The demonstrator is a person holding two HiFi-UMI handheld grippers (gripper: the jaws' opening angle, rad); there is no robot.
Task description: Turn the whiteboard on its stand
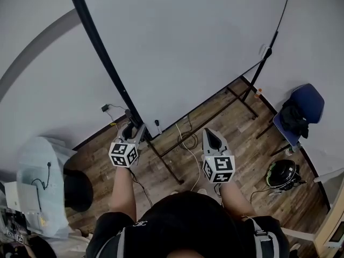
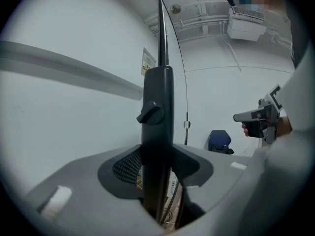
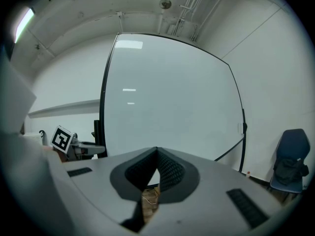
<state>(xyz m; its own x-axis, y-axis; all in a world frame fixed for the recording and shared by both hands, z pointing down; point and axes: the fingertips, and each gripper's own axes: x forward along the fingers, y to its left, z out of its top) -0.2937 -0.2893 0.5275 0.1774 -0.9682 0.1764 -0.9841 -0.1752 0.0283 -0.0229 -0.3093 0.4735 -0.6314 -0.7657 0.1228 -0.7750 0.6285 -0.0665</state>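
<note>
A big whiteboard with a black frame stands on a black floor stand. My left gripper is shut on the stand's left upright post, just below a black clamp knob. In the left gripper view the post runs up between the jaws of the left gripper. My right gripper hangs free in front of the board's lower edge. Its jaws are shut with nothing between them; seen from the right gripper, the board face lies ahead.
The stand's foot bar juts toward me between the grippers, with cables on the wooden floor. A blue chair and a helmet sit at the right. A pale covered object stands at the left.
</note>
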